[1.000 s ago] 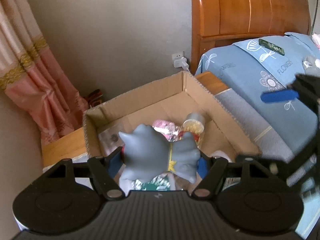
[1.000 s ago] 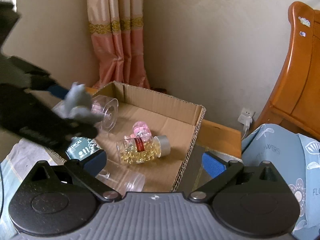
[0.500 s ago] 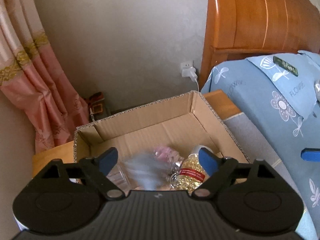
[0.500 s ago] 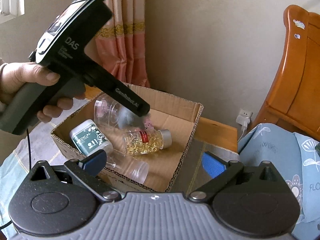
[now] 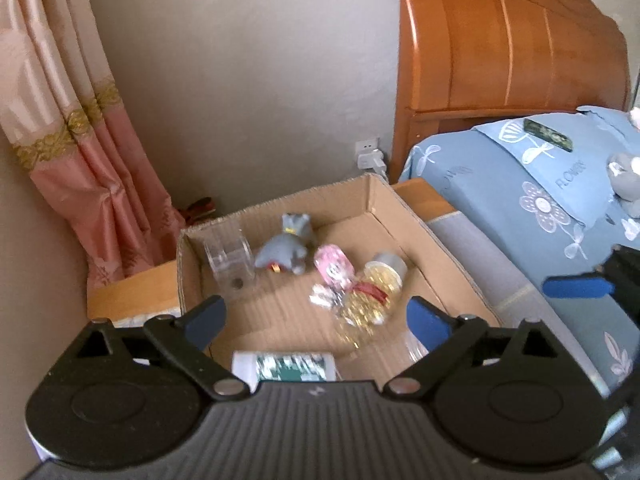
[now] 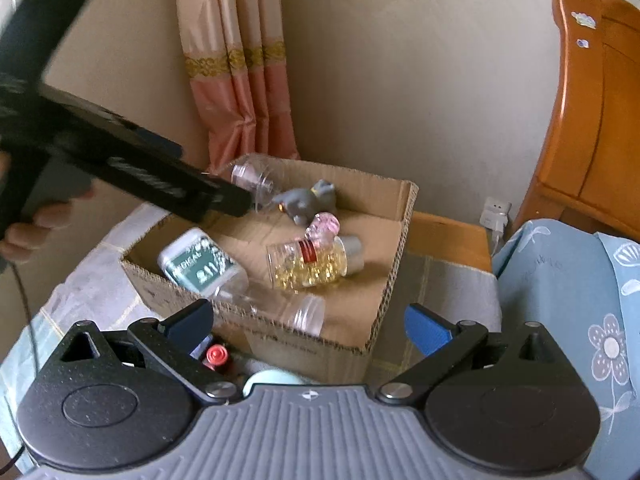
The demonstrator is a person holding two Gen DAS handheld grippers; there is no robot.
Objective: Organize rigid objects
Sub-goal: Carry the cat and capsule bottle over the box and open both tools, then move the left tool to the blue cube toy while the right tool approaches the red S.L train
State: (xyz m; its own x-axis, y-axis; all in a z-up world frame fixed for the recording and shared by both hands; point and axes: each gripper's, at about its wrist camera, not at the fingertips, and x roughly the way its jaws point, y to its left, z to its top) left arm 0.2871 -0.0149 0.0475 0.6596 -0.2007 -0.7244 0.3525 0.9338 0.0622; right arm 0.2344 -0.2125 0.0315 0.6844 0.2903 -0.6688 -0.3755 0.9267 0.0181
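Grey figurine lies in the far half of the box

Grey, the toy figurine [image 5: 285,248] lies on its side in the cardboard box [image 5: 416,232], head toward the far wall, long axis running near to far. A clear jar [image 5: 230,258] is just left of it, a pink toy [image 5: 334,268] and a capsule bottle [image 5: 372,296] to its right. The left gripper [image 5: 316,320] is opening with nothing between its fingers; the right gripper [image 6: 310,326] stands spread and empty.
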